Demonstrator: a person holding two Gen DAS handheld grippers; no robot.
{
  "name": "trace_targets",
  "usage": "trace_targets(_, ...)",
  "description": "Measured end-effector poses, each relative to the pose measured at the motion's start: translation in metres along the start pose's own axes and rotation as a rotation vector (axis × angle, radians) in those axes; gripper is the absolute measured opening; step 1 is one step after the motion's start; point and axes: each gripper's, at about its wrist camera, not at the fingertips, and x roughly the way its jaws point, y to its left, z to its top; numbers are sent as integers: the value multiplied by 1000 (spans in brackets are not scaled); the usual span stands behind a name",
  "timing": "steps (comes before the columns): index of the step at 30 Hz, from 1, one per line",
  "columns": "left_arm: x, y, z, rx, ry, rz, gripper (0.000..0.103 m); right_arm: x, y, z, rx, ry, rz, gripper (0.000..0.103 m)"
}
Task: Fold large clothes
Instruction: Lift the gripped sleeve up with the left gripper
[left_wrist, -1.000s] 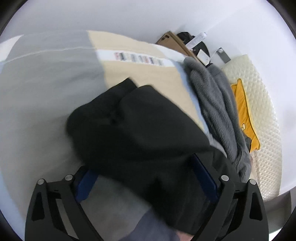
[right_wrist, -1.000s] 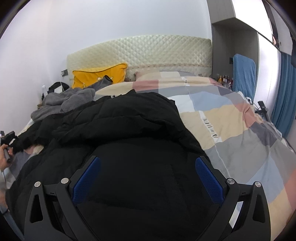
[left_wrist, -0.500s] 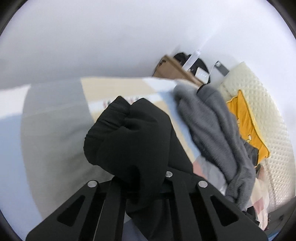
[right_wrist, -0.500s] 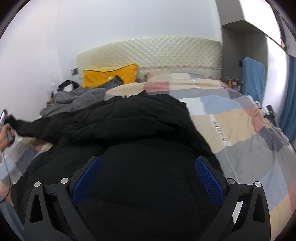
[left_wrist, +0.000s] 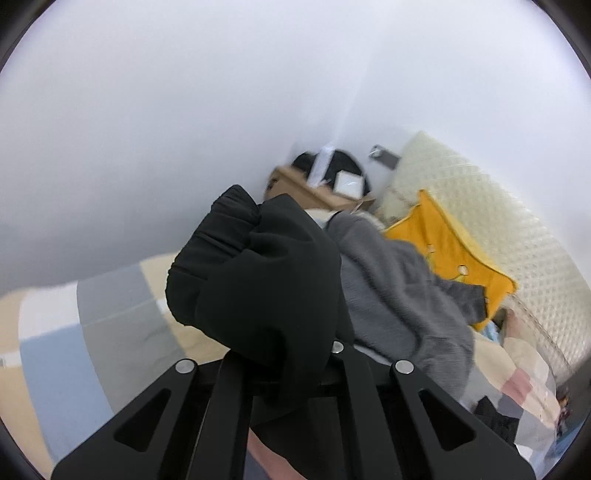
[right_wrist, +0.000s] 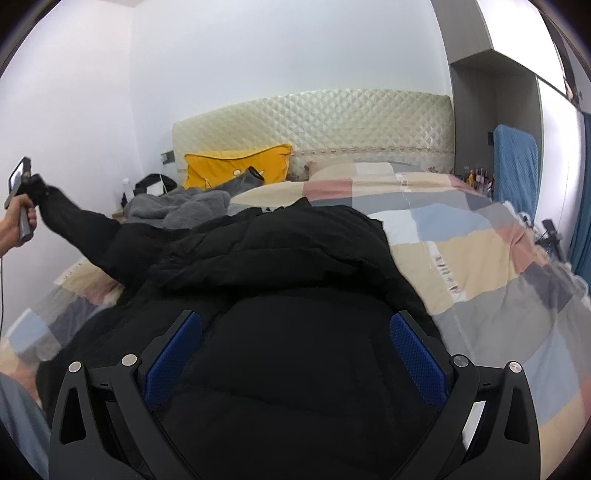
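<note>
A large black padded jacket (right_wrist: 295, 258) lies spread on the bed. My left gripper (left_wrist: 284, 369) is shut on the cuff of its sleeve (left_wrist: 258, 277), which bulges above the closed fingers. In the right wrist view that sleeve (right_wrist: 85, 229) stretches up and to the left, off the bed, to the left gripper (right_wrist: 33, 192) held in a person's hand (right_wrist: 14, 229). My right gripper (right_wrist: 295, 354) hovers open just over the jacket's body, its blue pads (right_wrist: 173, 354) wide apart with only flat fabric below them.
A grey fleece garment (right_wrist: 177, 206) is heaped beside the jacket near a yellow pillow (right_wrist: 236, 166) and the quilted headboard (right_wrist: 332, 122). The checked bedcover (right_wrist: 461, 258) spreads out to the right. A bedside table (left_wrist: 325, 192) stands in the corner by the white wall.
The left gripper closed on the sleeve cuff and rose, pulling the sleeve up off the bed and taut. The right gripper stayed over the jacket, still open.
</note>
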Motion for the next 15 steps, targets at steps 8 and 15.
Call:
trace_targets(8, -71, -68, 0, 119, -49, -172, 3, -8, 10, -3, -52, -23, 12, 102)
trace_targets(15, -126, -118, -13, 238, -100, -298, 3, -25, -7, -5, -2, -68, 0, 102)
